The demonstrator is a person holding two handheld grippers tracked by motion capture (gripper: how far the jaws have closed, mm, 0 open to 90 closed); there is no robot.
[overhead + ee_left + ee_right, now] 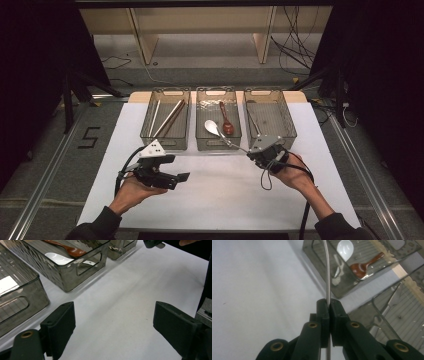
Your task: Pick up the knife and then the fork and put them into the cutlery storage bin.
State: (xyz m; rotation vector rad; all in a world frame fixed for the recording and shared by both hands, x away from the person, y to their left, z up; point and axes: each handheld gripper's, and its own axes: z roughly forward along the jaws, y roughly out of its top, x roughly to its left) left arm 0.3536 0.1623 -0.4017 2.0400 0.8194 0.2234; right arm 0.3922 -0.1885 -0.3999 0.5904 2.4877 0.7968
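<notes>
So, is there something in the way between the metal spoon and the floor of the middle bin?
Nothing visible blocks it. The right gripper holds the metal spoon with its bowl already over the middle bin. A wooden spoon lies beside it, not beneath.

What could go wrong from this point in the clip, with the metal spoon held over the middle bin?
1. The right gripper pinches the metal spoon only by its thin handle, far from the bowl, so it may swivel or slip between the jaws.
2. The spoon's bowl hangs close to the brown spoon in the middle bin; lowering it could knock that spoon.
3. The handle crosses the bin's front wall, so a low pull-back might snag and drag the bin.
</notes>
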